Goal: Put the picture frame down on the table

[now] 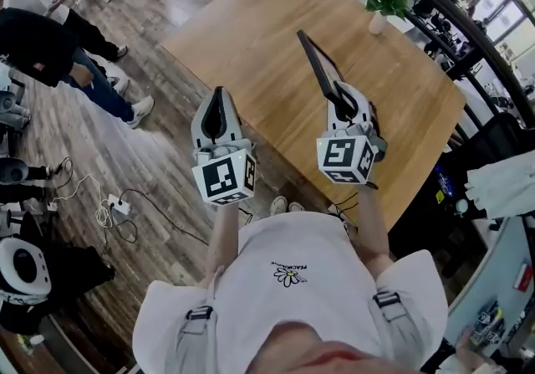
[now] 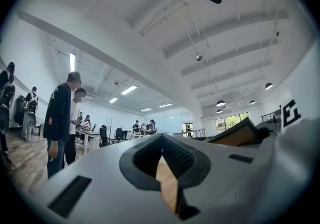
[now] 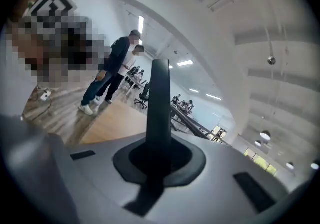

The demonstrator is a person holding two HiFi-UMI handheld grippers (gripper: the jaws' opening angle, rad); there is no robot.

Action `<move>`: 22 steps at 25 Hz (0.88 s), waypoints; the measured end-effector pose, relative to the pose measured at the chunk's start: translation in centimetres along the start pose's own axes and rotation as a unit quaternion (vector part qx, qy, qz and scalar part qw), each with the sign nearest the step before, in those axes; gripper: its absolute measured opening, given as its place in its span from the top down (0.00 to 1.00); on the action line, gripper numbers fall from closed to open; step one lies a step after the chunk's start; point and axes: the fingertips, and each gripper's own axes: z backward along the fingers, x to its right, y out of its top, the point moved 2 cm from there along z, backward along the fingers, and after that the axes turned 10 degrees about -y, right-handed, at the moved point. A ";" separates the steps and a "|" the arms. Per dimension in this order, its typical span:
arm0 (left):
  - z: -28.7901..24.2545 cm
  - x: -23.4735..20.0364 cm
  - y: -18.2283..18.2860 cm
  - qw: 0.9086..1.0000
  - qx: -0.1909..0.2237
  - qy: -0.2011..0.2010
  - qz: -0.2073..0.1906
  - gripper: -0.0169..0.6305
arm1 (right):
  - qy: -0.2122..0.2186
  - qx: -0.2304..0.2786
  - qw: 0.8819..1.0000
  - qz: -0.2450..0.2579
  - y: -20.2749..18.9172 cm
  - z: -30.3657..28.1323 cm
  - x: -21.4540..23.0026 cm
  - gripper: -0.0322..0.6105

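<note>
Two grippers are raised over the wooden table [image 1: 251, 38]. The right gripper [image 1: 339, 99] is clamped on the lower edge of the picture frame [image 1: 320, 69], which is held tilted in the air above the tabletop. The left gripper [image 1: 219, 98], just beside it, has its jaws drawn together on nothing.

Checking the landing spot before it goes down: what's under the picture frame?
Bare wooden table lies under the picture frame, which the right gripper holds over it. The patch directly behind the frame and gripper is covered. The potted plant stands well off.
</note>
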 end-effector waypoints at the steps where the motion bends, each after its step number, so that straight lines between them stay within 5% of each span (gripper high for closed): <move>1: 0.1 -0.1 -0.1 1.000 -0.002 0.000 0.001 0.95 | 0.004 -0.007 1.000 0.031 -0.5 -0.3 -0.5 0.92; 10: 0.0 0.6 -2.5 0.999 -0.030 -0.007 -0.023 0.95 | 0.026 -0.059 0.967 0.245 -6.2 -1.8 -4.2 0.92; 14: 0.1 1.8 -3.0 0.996 -0.046 -0.023 -0.078 0.95 | 0.049 -0.079 0.956 0.279 -9.4 -2.2 -6.1 0.92; 22: -0.3 2.4 -4.1 0.996 -0.055 -0.036 -0.067 0.95 | 0.093 -0.100 0.940 0.314 -13.4 -2.8 -10.7 0.92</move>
